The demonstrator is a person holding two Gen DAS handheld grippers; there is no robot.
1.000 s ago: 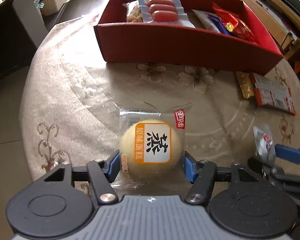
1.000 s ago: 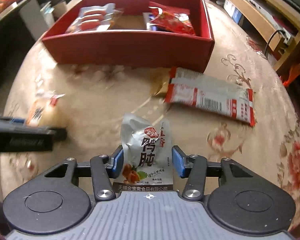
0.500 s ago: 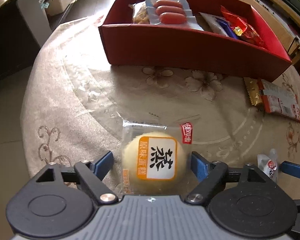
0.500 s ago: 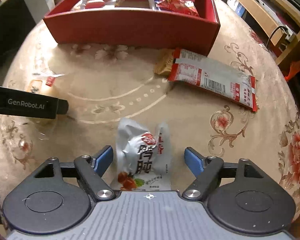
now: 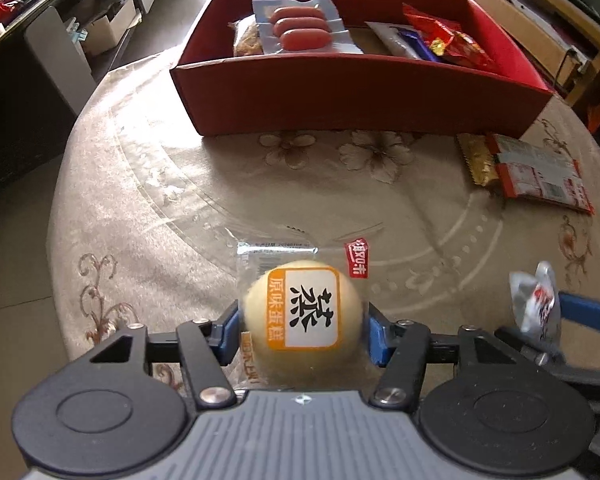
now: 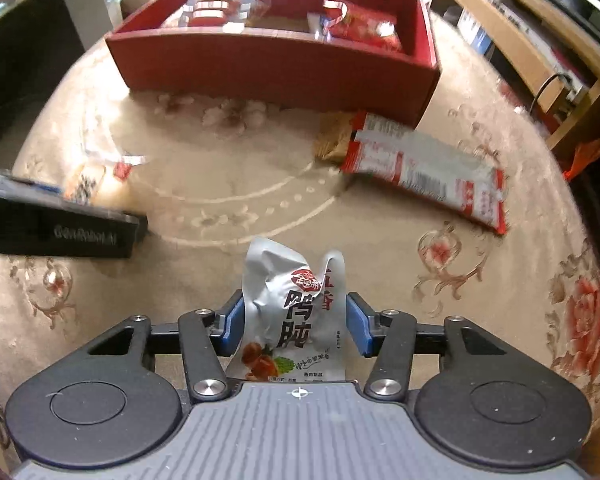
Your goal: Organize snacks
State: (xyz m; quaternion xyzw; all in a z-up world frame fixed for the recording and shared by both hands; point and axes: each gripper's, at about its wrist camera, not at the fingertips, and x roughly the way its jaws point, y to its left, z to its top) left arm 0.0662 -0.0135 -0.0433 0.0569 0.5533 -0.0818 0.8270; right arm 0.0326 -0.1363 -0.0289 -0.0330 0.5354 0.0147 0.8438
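Note:
My left gripper is shut on a round yellow steamed cake in a clear wrapper, held just above the table. My right gripper is shut on a silver duck-gizzard snack pouch, which crumples between the blue pads. The pouch also shows in the left wrist view, and the cake in the right wrist view. The red box stands at the far side and holds a sausage pack, a red wrapper and other snacks.
A long red-and-white snack pack and a small gold packet lie on the floral tablecloth in front of the box's right corner. The round table's edge drops off to the left. Wooden shelving stands at the far right.
Both grippers were open half a second ago and have now closed on their snacks. Both snacks are lifted slightly and the views have moved closer to the box.

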